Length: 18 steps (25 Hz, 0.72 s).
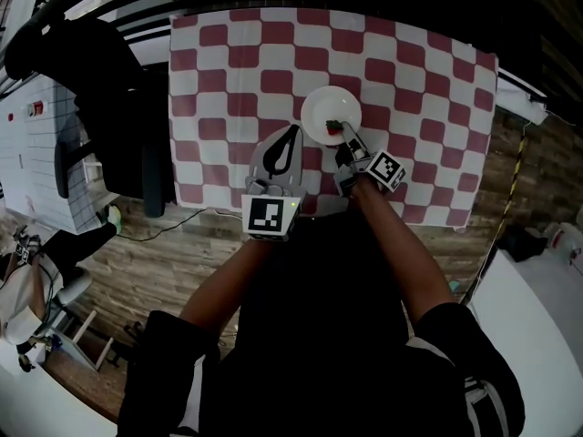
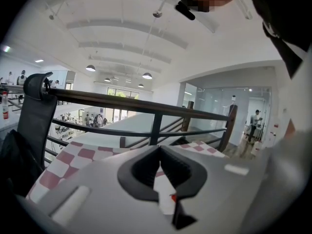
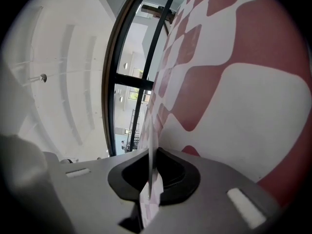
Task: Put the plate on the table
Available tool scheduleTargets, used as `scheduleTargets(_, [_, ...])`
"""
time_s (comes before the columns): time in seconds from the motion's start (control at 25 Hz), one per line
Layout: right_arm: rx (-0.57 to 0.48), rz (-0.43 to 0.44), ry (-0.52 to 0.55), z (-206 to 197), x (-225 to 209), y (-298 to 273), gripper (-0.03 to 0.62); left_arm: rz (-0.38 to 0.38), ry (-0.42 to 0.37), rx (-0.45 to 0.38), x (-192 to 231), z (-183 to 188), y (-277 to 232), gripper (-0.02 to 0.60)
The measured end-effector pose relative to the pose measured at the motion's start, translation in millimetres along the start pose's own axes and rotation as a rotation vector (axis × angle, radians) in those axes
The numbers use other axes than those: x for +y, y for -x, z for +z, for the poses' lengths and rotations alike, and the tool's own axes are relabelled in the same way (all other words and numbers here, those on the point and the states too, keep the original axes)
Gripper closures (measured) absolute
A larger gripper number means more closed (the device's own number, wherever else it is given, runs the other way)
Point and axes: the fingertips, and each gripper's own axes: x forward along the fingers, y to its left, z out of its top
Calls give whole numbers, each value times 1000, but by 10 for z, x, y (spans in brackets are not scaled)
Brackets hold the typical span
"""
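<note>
Plate [image 1: 328, 109] looks thin, rigid, light, breakable; right tongs [image 1: 342, 137] clamp its lower rim, while left tongs [image 1: 289, 137] sit closed, empty.

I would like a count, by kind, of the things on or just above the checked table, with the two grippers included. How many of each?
plate: 1, white, its rim held by the right gripper
grippers: 2, the left gripper, jaws together on nothing, and the right gripper
checked tablecloth: 1, red and white
Total: 4
</note>
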Motion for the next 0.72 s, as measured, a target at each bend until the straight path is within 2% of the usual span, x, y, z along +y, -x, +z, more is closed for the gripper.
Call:
scheduleTargets(0.4, [-2, -33, -35, 10, -65, -39, 576, 5, -20, 38, 10, -117, 24, 571])
scheduleTargets(0.72, [40, -200, 32, -32, -172, -34, 559, -6, -32, 33, -4, -60, 8, 571])
